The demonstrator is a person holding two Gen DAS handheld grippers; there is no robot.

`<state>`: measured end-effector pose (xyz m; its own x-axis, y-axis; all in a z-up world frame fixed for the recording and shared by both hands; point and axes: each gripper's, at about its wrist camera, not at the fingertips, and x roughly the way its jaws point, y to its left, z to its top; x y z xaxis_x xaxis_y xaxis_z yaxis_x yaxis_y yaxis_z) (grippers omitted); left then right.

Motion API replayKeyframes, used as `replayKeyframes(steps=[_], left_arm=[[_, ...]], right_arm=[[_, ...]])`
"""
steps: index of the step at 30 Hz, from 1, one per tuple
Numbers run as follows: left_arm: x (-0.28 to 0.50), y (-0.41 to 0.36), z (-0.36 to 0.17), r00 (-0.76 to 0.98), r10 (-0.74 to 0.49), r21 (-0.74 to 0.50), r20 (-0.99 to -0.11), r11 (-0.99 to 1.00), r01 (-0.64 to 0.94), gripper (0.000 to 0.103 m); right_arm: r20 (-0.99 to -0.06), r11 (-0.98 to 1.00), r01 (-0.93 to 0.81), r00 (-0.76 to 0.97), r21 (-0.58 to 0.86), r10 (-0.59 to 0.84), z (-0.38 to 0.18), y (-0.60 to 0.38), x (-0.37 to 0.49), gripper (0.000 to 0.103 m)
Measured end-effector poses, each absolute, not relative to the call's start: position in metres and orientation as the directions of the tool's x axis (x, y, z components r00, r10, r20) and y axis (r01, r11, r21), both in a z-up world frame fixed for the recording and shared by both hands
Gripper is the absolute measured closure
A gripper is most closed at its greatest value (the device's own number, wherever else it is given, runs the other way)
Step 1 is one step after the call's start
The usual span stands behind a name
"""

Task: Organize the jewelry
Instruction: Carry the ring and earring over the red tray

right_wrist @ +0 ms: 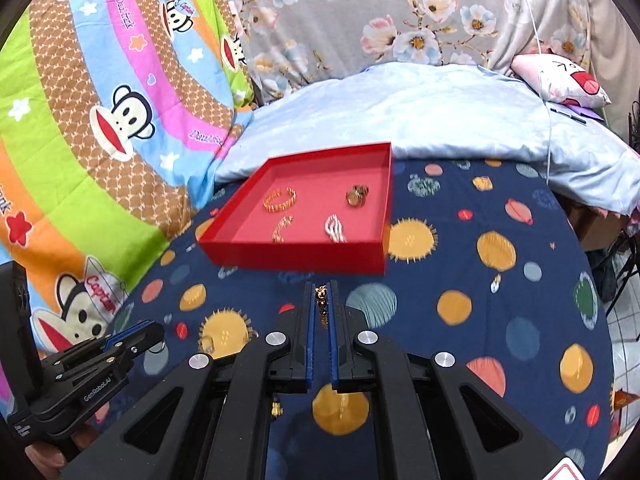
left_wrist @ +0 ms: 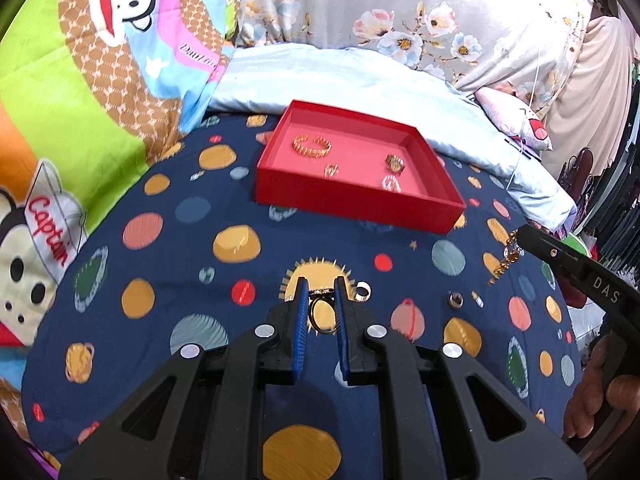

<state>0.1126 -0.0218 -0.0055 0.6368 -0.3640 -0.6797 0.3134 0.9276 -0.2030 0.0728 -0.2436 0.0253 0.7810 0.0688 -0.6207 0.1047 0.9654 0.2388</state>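
Left wrist view: left hand-held gripper (left_wrist: 322,292) pinches a gold ring (left_wrist: 323,315), right hand-held gripper (right_wrist: 321,295) pinches a gold chain (right_wrist: 321,304), its lower end hidden.

Navy planet-print sheet (left_wrist: 240,280): red tray (left_wrist: 352,204), silver ring (left_wrist: 363,292), dark ring (left_wrist: 455,300) resting on it.

Open blanket (right_wrist: 460,280) leads to the red tray (right_wrist: 296,258); pillows (right_wrist: 400,108) crowd behind.
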Motion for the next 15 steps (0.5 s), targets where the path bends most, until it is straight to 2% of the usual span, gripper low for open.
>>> replayKeyframes(steps=[15], left_arm=[[0.197, -0.061, 0.046, 0.712, -0.368, -0.153, -0.598, 0.924, 0.349, 0.091]], right_arm=[[-0.547, 0.979, 0.07, 0.836, 0.194, 0.048, 0.065, -0.258, 0.159, 0.098]])
